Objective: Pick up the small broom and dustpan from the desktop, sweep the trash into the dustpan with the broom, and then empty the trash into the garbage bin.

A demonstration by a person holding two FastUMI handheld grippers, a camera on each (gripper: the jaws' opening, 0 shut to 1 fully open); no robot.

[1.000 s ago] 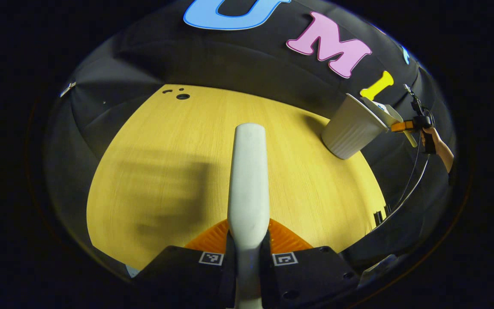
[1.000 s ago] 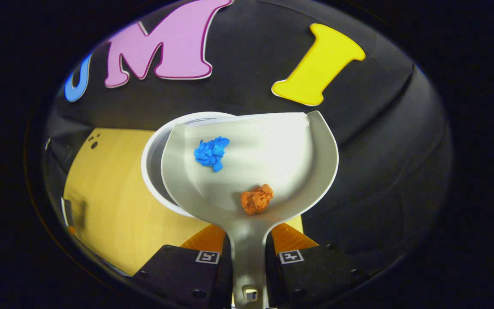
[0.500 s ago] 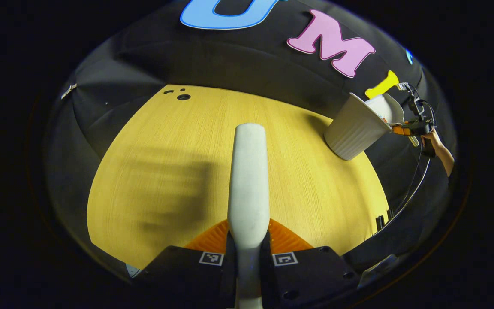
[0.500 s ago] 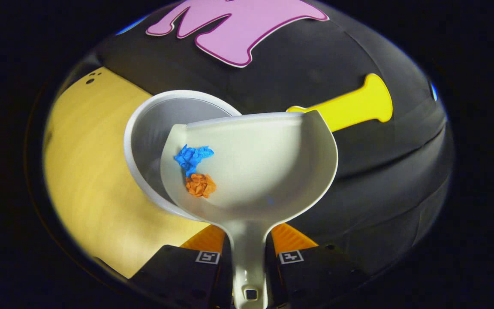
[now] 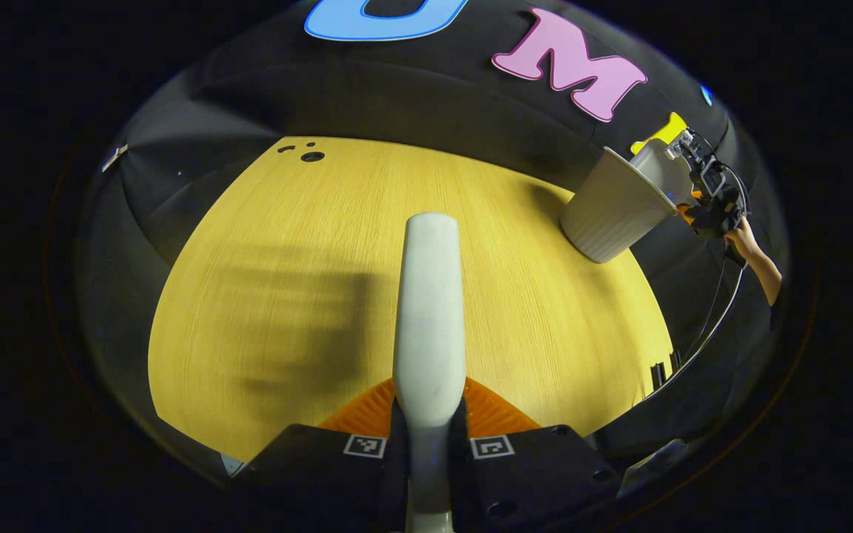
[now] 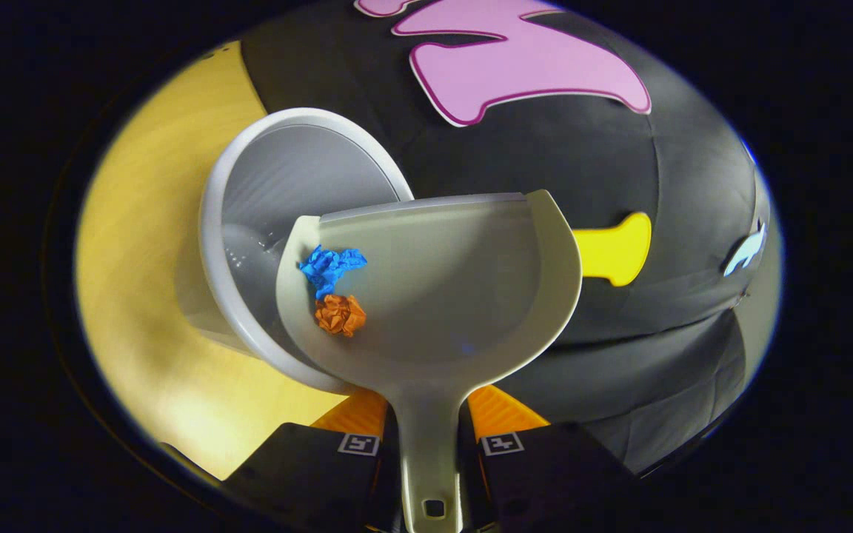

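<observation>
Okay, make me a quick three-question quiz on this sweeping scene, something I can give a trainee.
1. True or false: both paper scraps are already inside the garbage bin.
2. Which scrap lies nearer the dustpan's front lip: A) blue scrap B) orange scrap?
3. What does the left gripper hold?

Key
1. False: both lie in the dustpan, against its side wall over the bin's opening.
2. A.
3. The small broom's handle, clamped between its fingers; the right gripper clamps the dustpan's handle.
</observation>
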